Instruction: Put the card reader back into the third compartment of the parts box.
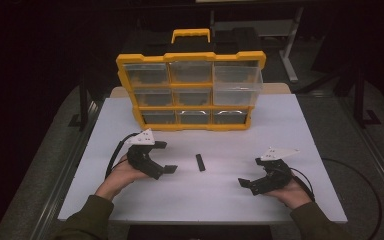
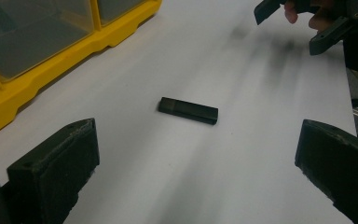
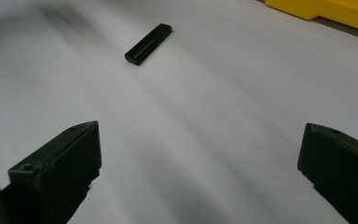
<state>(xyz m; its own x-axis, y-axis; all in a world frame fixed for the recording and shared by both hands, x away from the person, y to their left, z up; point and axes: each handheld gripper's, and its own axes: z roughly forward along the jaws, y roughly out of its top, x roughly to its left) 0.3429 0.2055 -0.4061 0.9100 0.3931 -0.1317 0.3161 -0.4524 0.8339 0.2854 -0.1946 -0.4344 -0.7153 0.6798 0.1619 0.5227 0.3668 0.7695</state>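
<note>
A small black bar [image 1: 200, 162], flat and oblong like a memory stick, is seen lying alone on the white table [image 1: 305, 130], roughly midway between two hand-held tools. The left gripper [image 1: 164, 157] is held low over the table just to the bar's left, its jaws spread wide and nothing caught between them; in the left gripper view the bar [image 2: 188, 110] is framed squarely between the two jaws, which suggests it is being lined up as the object to be picked. The right gripper [image 1: 247, 182] is rested near the table's front edge, well apart from the bar, equally wide open and empty, apparently kept in reserve. From the right gripper view the bar [image 3: 148, 43] is shown farther off, angled away. At the back of the table a yellow organiser case [image 1: 190, 56] with clear drawers is stood upright facing the person, one drawer [image 1: 237, 80] at upper right drawn out, plausibly so that the bar can be dropped in. The bar is judged thin and light, calling for a low, level approach.
</note>
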